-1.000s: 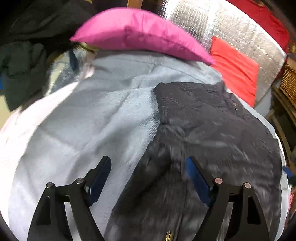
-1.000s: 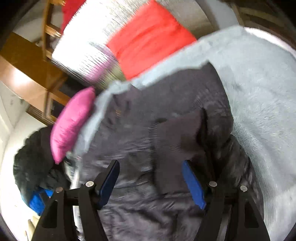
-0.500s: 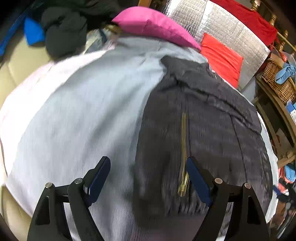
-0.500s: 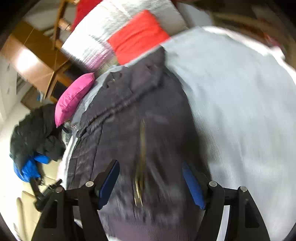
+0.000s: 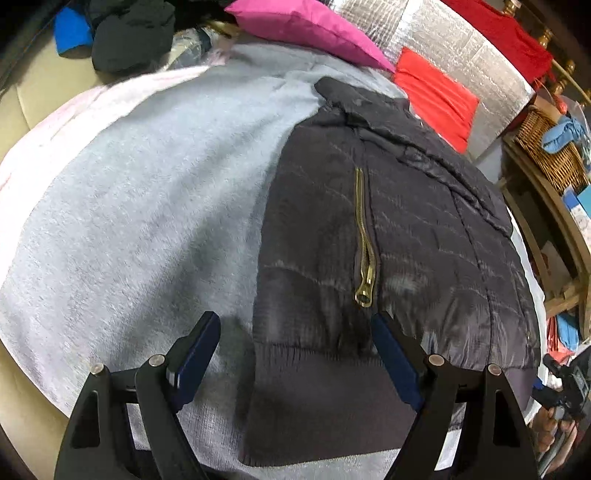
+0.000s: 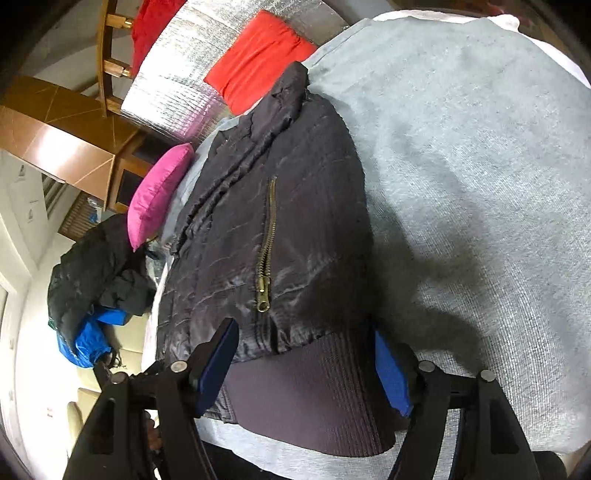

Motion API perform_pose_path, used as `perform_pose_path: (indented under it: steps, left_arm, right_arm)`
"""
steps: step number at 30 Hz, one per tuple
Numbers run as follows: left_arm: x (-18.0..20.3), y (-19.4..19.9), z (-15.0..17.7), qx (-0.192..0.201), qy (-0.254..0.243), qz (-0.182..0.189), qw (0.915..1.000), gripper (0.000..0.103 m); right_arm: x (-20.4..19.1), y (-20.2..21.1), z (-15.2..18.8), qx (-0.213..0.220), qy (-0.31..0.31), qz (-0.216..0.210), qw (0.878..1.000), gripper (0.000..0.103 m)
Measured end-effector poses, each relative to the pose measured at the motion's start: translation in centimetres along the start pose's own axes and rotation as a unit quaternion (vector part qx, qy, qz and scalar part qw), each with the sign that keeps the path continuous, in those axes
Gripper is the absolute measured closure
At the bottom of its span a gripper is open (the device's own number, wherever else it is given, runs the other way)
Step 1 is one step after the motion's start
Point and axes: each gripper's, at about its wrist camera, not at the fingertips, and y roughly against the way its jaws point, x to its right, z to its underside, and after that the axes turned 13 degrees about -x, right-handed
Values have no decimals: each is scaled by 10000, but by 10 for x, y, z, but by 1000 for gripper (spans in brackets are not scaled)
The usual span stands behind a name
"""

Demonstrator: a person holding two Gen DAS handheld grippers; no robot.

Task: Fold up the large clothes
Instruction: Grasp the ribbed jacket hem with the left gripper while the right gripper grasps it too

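Since the dark quilted jacket (image 5: 388, 229) already lies folded to a narrow panel on the grey blanket (image 5: 129, 192), collar end far, ribbed hem (image 5: 325, 402) nearest the tongs, the step in hand looks like the bottom-up fold: hem taken towards the collar. Brass zipper (image 5: 364, 236) runs up the mid of the top face, pull end near the hem.

Left gripper (image 5: 295, 358) hovers over the hem's left corner w/ jaws wide apart, nothing between the pads, one pad over blanket, other over jacket. Right gripper (image 6: 306, 363) straddles the hem's right part, jaws apart and just been closing a bit; rib cloth sits between them but pads don't press it yet.

To do it well: pinch each hem corner through all layers, not just the top skin, lift both evenly, carry straight up the zipper line so sides stay square. Puffy fill may spring back, so press flat after.

Room: blanket is bare to the jacket's left in left wrist view, plenty of space. Far end tighter: pink cushion (image 5: 306, 29) and red cushion (image 5: 436, 99) near the collar. Black and blue clothes pile (image 6: 92, 273) sits well off to one side. Wicker basket (image 5: 546, 147) and shelves beyond the jacket's right side.
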Motion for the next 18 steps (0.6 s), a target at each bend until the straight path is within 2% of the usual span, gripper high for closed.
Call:
perform_pose_path:
  steps: [3, 4, 5, 6, 7, 10, 13, 15, 18]
  left_arm:
    - [-3, 2, 4, -2, 46, 55, 10000, 22]
    - [-3, 2, 4, 0, 29, 49, 10000, 31]
    - [-3, 2, 4, -23, 15, 38, 10000, 39]
    - [-3, 2, 5, -56, -8, 84, 9999, 42]
    - [-3, 1, 5, -84, -43, 155, 9998, 48]
    - [-1, 1, 5, -87, -80, 150, 9998, 49]
    - [-4, 1, 5, -96, 1, 261, 9996, 46]
    - [-8, 1, 6, -118, 61, 345, 9993, 42]
    - [-8, 3, 8, -129, 41, 363, 9992, 40]
  right_arm:
    - [5, -3, 2, -55, -47, 32, 10000, 41]
    - [3, -2, 3, -38, -20, 53, 10000, 44]
    - [2, -1, 5, -17, 18, 137, 9999, 54]
    - [0, -1, 6, -16, 45, 233, 9997, 63]
    - [0, -1, 8, -41, 81, 314, 9995, 64]
    - [6, -2, 10, -116, 32, 252, 9996, 65]
    - [8, -3, 9, -132, -19, 154, 9998, 62]
    - [9, -2, 9, -121, -11, 21, 9999, 56]
    - [10, -1, 10, -113, -20, -93, 9999, 56]
